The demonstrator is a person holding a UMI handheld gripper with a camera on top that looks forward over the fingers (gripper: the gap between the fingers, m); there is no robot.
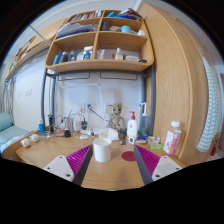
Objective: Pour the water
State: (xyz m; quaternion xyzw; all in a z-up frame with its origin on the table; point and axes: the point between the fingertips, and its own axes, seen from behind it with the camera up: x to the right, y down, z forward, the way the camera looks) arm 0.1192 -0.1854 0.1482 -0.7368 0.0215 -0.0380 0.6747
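Fingers spread, your gripper (103, 163) frames a white cup (102, 150) on the wooden desk (45, 152), pump bottle (132, 128) at one o'clock.

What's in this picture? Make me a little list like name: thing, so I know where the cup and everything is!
place: a wooden desk under a wall shelf
cup: a white cup, upright on the desk, between the tool's fingers with gaps on both sides
tool: open, not pressing on the cup
fingers: pink pads facing inward
behind the cup: a white pump bottle
beside the right finger: a clear bottle with a red label
water: cannot see any being poured
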